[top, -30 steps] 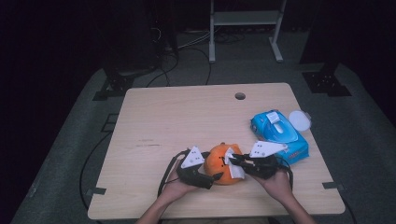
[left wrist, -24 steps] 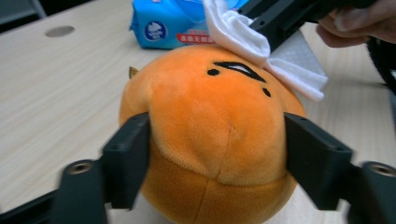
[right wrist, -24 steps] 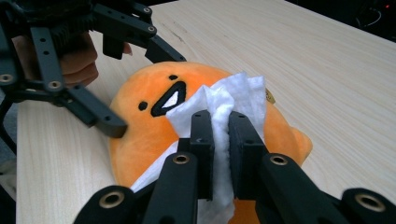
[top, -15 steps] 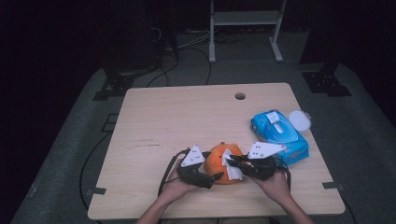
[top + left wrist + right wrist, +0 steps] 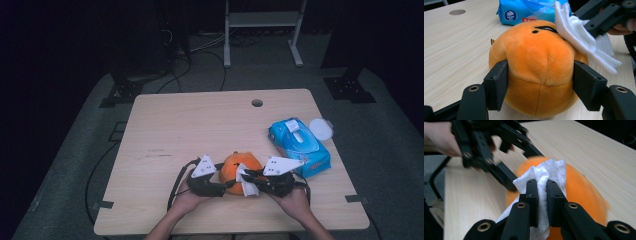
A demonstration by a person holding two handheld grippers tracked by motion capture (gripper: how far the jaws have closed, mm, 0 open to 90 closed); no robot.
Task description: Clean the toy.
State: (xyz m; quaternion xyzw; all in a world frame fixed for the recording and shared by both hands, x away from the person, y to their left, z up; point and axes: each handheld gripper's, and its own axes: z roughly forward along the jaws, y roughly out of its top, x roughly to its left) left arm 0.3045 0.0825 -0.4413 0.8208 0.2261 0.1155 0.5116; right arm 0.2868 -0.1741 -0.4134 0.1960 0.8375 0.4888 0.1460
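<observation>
My left claw (image 5: 540,82) has just been closing, and its two black jaws now press the flanks of the round orange plush toy (image 5: 536,65), which sits on the pale wooden table (image 5: 454,45) squarely between them. My right claw (image 5: 542,195) is clenched on a crumpled white wipe (image 5: 544,176), pinched tight between its pads and laid against the top of the toy just ahead of it. From above, my left claw (image 5: 220,186) and right claw (image 5: 251,181) face each other across the toy (image 5: 235,170) near the table's front edge. Beyond my right claw, just beside it, lies a blue soft pack of wipes (image 5: 299,146) with a white round lid (image 5: 320,128) near its far end.
</observation>
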